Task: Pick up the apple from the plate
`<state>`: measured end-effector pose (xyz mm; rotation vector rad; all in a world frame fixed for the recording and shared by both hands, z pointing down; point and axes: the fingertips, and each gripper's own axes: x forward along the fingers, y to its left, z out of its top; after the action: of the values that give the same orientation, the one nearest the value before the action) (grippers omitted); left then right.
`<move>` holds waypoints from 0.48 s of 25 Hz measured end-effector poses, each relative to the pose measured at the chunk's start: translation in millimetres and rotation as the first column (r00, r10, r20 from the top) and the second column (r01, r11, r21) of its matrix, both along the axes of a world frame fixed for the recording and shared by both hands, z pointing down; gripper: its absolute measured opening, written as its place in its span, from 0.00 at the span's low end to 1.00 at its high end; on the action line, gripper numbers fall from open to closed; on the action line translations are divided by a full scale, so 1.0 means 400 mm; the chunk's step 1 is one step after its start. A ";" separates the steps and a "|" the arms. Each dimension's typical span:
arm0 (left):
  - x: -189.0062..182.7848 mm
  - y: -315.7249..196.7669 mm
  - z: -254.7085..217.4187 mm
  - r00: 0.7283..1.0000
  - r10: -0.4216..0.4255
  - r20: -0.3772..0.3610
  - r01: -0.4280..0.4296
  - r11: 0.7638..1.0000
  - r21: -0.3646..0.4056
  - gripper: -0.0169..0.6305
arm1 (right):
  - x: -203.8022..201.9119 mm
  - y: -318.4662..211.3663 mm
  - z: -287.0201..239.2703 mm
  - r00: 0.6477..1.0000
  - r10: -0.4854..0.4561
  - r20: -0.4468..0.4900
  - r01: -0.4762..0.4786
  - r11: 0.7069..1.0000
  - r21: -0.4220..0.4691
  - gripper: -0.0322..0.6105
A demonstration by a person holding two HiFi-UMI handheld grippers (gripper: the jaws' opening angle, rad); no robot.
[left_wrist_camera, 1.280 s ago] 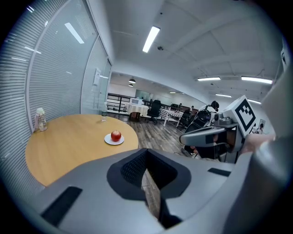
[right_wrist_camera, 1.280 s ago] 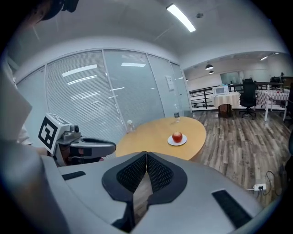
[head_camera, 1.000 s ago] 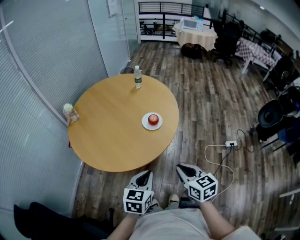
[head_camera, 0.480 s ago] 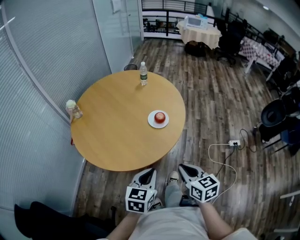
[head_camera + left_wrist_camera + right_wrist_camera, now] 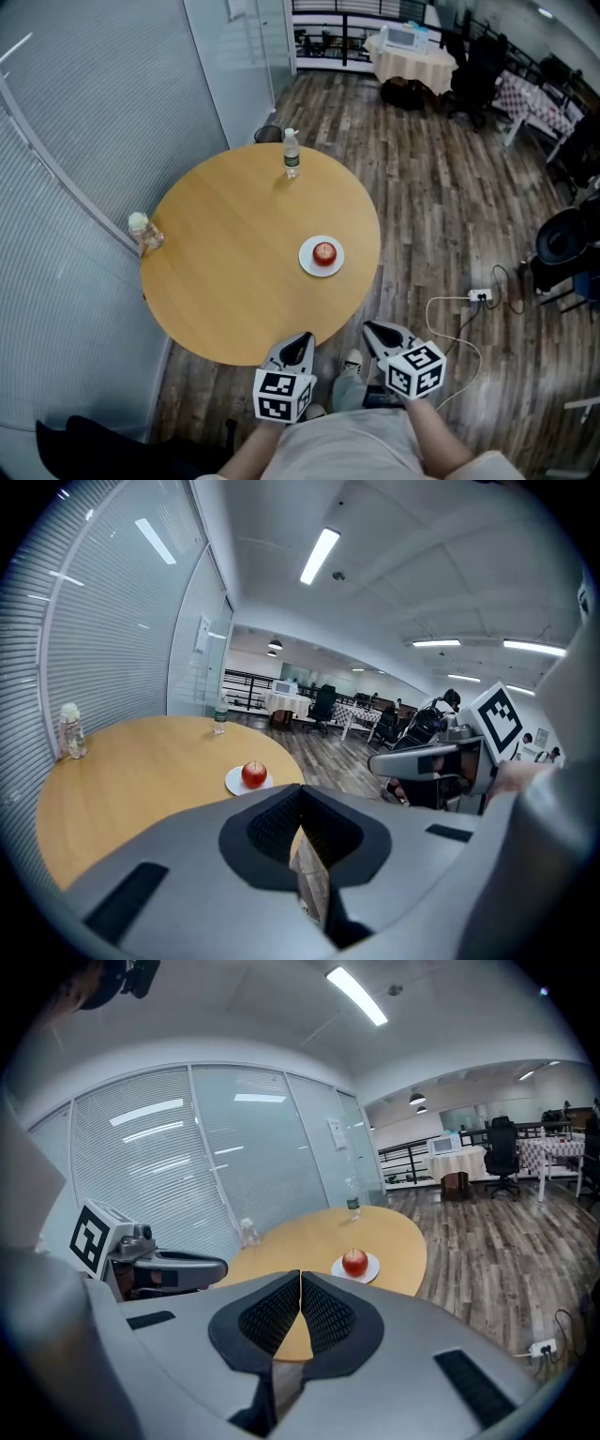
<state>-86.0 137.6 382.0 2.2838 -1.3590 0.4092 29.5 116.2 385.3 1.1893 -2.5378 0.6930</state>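
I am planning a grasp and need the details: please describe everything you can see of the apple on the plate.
The apple is round and red, with glossy skin and its stem end up. It sits at the middle of a white plate on the round wooden table, near the person's side. Only the plate touches it.

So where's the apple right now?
In the head view, the apple sits on a white plate near the right edge of the round wooden table, well this side of the water bottle.
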 end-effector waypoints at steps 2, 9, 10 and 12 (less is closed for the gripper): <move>0.017 -0.057 -0.001 1.000 -0.013 -0.001 0.013 1.000 0.006 0.03 | 0.022 -0.064 -0.008 1.000 -0.012 -0.010 0.012 1.000 0.005 0.10; 0.056 -0.263 -0.014 0.998 -0.057 0.003 0.057 0.998 0.010 0.03 | 0.065 -0.287 -0.035 0.998 -0.054 -0.013 0.055 0.998 0.027 0.10; 0.063 -0.286 -0.013 0.998 -0.063 0.004 0.063 0.998 0.009 0.03 | 0.069 -0.309 -0.033 0.998 -0.063 -0.013 0.064 0.998 0.025 0.10; 0.080 -0.324 -0.008 0.997 -0.074 0.006 0.074 0.997 0.006 0.03 | 0.077 -0.346 -0.024 0.996 -0.085 -0.014 0.085 0.996 0.017 0.10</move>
<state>-53.8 8.0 378.9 2.2307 -1.4443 0.3897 60.2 -22.2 375.6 1.0808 -2.5715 0.6419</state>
